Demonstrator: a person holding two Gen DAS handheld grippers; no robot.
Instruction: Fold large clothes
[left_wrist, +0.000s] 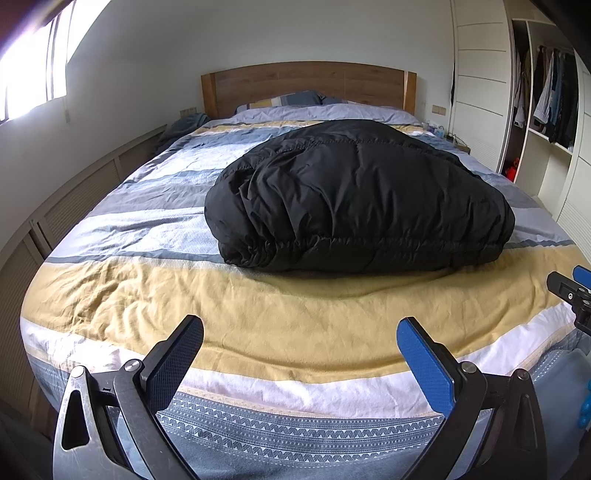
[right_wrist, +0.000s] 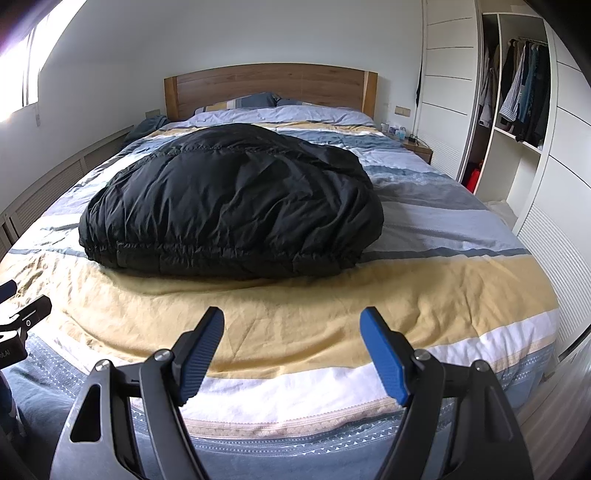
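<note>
A black puffy down jacket (left_wrist: 354, 199) lies folded into a thick bundle in the middle of the bed, its gathered hem toward me. It also shows in the right wrist view (right_wrist: 232, 203). My left gripper (left_wrist: 300, 332) is open and empty, held above the foot of the bed, short of the jacket. My right gripper (right_wrist: 292, 325) is open and empty too, beside it at the same distance. Part of the right gripper (left_wrist: 570, 291) shows at the right edge of the left wrist view, and part of the left gripper (right_wrist: 22, 317) at the left edge of the right wrist view.
The bed has a striped duvet (left_wrist: 258, 317) in yellow, white, grey and blue, pillows (left_wrist: 291, 99) and a wooden headboard (left_wrist: 306, 85). An open wardrobe (right_wrist: 517, 96) with hanging clothes stands to the right. A nightstand (right_wrist: 415, 146) sits by the headboard. A window (left_wrist: 33, 81) is on the left wall.
</note>
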